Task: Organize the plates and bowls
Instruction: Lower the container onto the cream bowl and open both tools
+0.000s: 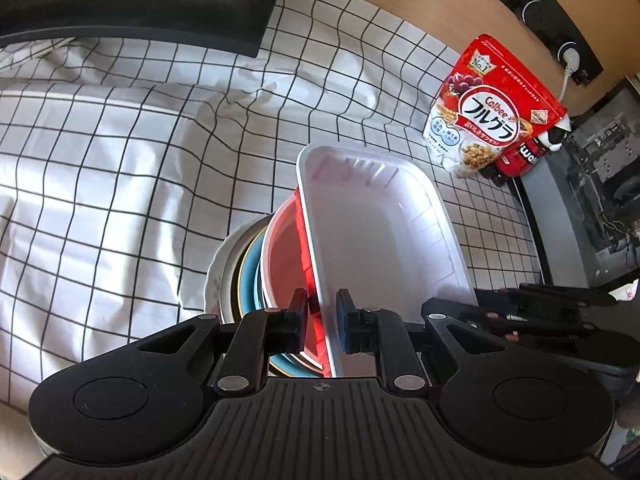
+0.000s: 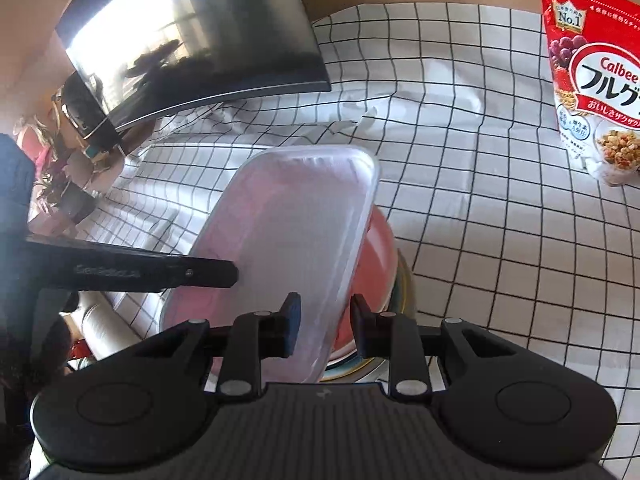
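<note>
Red cereal bag (image 1: 486,114) reads "Calbee", "フルグラ", plus a "No.1" badge at its top; both views show it. Red item behind the bag (image 1: 524,154) shows partial letters only, unreadable. Embossed text on the left tool's finger (image 2: 132,270) too blurred to read.

Left gripper (image 1: 323,320) pinches white tray (image 1: 380,236) rim above stacked bowls (image 1: 256,280)

Bright daylight, fisheye warp, slight blur.

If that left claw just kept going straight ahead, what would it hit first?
It is already there: the left gripper sits astride the rim of the white rectangular tray, so pushing on would likely only slide further along it. The red bowl lies just beside it.
</note>
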Tool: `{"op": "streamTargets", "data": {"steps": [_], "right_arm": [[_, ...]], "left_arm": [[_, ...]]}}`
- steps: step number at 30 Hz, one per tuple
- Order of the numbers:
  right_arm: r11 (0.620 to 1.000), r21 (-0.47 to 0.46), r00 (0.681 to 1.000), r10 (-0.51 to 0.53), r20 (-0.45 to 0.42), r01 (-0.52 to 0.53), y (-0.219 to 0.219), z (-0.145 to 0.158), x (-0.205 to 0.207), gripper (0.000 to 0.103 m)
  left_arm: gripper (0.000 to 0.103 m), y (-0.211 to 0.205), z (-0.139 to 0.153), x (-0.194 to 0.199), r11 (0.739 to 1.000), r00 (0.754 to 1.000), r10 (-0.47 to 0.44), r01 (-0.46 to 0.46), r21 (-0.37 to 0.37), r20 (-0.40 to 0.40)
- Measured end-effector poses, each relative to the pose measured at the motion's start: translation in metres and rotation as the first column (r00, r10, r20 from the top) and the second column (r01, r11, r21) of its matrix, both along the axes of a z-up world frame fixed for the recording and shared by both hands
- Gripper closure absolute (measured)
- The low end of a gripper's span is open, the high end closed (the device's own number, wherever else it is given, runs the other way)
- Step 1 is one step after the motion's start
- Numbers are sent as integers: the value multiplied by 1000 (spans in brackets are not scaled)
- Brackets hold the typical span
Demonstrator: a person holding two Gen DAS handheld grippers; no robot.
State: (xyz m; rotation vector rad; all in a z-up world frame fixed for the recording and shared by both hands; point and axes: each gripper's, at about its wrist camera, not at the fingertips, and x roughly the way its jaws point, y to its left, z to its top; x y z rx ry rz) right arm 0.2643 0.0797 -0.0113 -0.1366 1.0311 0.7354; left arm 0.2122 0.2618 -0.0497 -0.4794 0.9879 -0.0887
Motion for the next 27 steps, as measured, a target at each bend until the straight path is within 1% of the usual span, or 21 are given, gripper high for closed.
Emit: {"op": "streamTargets", "data": {"steps": [5, 9, 13, 24, 27], "right_arm": [[999, 14, 999, -33, -13, 33, 2, -4, 13, 77], [999, 20, 999, -43, -13, 43, 5, -5, 19, 77], [999, 10, 999, -46, -2, 46, 7, -5, 21, 77], [999, 23, 999, -38, -22, 39, 5, -9, 19, 77], [999, 19, 999, -28, -24, 29, 5, -10, 16, 77]], "left_arm": [[87, 3, 4, 9, 1000, 1000, 8, -8, 7, 1], [87, -1, 4, 20, 1000, 1000, -7, 7, 10, 26], [87, -1, 3, 26, 1000, 1000, -8, 8, 19, 28], [87, -5, -2, 18, 999, 1000, -25, 25, 46, 11], [87, -2, -4, 16, 999, 1000, -18, 18, 38, 4]]}}
